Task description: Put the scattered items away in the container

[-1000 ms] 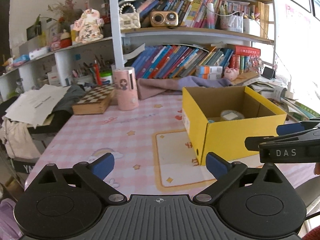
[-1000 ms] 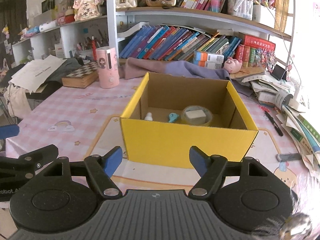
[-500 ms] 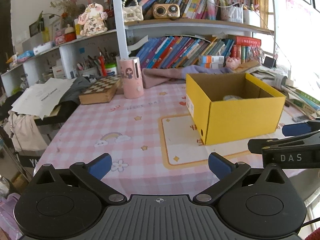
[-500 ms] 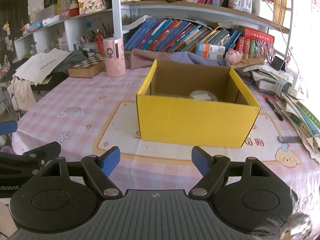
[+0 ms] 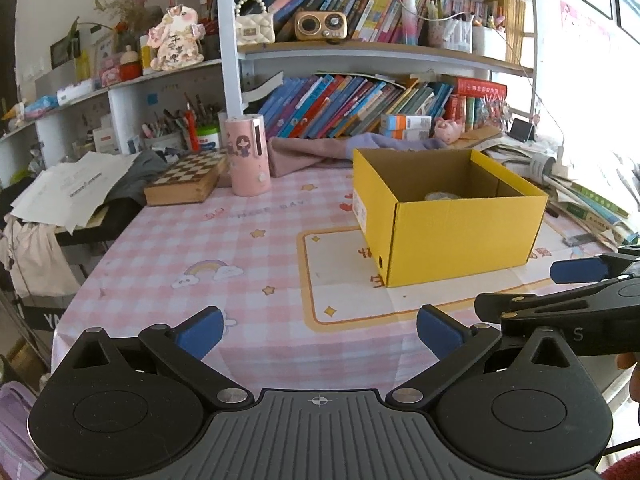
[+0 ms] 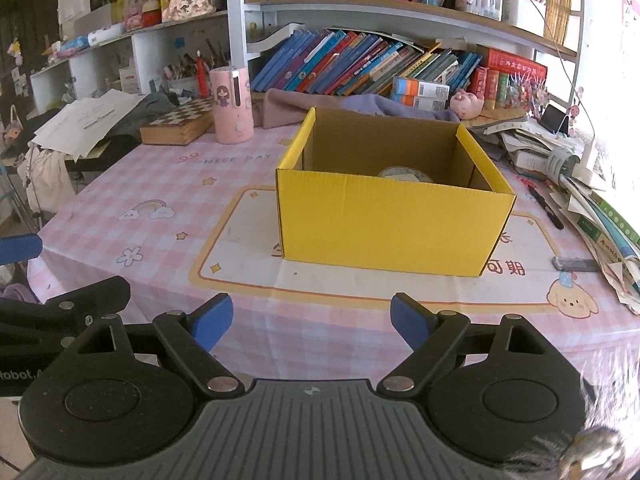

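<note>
A yellow cardboard box [image 5: 460, 232] [image 6: 392, 220] stands open on the pink checked tablecloth [image 5: 224, 248]. Inside it only the top of a round clear tub [image 6: 405, 174] [image 5: 442, 197] shows; other contents are hidden by the front wall. My left gripper [image 5: 318, 330] is open and empty, held back over the table's near edge, left of the box. My right gripper [image 6: 311, 320] is open and empty, facing the box's front wall from a distance. The right gripper's side shows in the left wrist view [image 5: 560, 304].
A pink cylinder [image 6: 232, 106] and a chessboard box [image 6: 180, 124] stand at the back left. A purple cloth [image 6: 340, 106] lies behind the box. Stacked papers and books [image 6: 592, 208], a black pen [image 6: 546, 206] and a grey eraser [image 6: 576, 264] lie at the right.
Both grippers have drawn back from the box toward the near table edge. The box looks smaller and its inside is less visible. Both stay open and empty.
</note>
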Action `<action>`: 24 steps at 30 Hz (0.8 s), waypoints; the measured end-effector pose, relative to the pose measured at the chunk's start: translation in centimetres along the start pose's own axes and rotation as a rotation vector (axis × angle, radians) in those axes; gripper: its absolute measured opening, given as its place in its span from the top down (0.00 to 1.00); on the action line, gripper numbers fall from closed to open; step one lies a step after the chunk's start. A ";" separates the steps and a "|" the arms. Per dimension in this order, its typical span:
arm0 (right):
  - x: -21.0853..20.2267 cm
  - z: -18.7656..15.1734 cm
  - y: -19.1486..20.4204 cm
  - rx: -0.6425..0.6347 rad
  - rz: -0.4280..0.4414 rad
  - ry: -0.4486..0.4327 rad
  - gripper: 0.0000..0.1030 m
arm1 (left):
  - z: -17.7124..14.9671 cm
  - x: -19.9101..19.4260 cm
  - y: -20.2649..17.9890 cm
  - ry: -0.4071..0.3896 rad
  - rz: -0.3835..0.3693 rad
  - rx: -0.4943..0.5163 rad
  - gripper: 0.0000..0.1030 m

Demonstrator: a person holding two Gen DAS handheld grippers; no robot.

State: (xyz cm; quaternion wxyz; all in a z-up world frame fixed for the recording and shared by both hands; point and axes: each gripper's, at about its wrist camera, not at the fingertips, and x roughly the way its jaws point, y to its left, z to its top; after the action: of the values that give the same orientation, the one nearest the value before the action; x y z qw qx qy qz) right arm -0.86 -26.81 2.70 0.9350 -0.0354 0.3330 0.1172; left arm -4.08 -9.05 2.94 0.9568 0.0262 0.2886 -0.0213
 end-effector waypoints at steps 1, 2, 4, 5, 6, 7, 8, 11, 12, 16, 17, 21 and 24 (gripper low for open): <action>0.0 0.0 0.0 0.000 0.000 0.001 0.17 | 0.0 0.0 0.0 0.002 0.001 0.000 0.00; 0.0 0.0 -0.1 0.000 -0.001 0.001 0.16 | -0.1 0.0 -0.1 0.004 0.004 0.001 0.00; -0.1 0.0 -0.1 -0.001 -0.003 0.002 0.16 | -0.1 0.0 -0.2 0.007 0.009 0.000 0.00; -0.1 0.0 -0.1 -0.002 -0.002 0.004 0.16 | -0.1 0.1 -0.2 0.009 0.010 -0.001 0.00; -0.1 0.0 -0.2 -0.005 -0.002 0.005 0.16 | -0.1 0.1 -0.2 0.011 0.012 -0.004 0.00; -0.1 0.0 -0.2 -0.007 -0.002 0.006 0.16 | -0.1 0.1 -0.2 0.014 0.014 -0.006 0.00; -0.2 0.0 -0.2 -0.010 -0.001 0.007 0.16 | -0.1 0.2 -0.2 0.018 0.016 -0.008 0.00; -0.3 0.0 -0.3 -0.011 0.001 0.006 0.16 | -0.1 0.3 -0.2 0.026 0.025 -0.007 0.00; -0.2 0.0 -0.3 -0.010 0.000 0.006 0.16 | -0.1 0.4 -0.2 0.027 0.029 -0.006 0.00; -0.2 0.0 -0.3 -0.006 0.000 0.006 0.15 | 0.0 0.4 -0.3 0.026 0.033 0.000 0.00; -0.2 0.0 -0.3 -0.005 0.000 0.007 0.15 | 0.0 0.4 -0.3 0.028 0.033 0.002 0.00; -0.3 0.1 -0.4 0.000 0.001 0.006 0.15 | -0.1 0.4 -0.3 0.035 0.034 0.007 0.00; -0.2 0.0 -0.4 0.002 0.002 0.009 0.15 | -0.2 0.6 -0.3 0.047 0.040 0.007 0.00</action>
State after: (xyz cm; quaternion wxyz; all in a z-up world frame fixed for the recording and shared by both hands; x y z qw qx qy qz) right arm -0.94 -27.24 2.86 0.9334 -0.0347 0.3372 0.1177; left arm -3.71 -9.33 2.48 0.9500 0.0359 0.3102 -0.0024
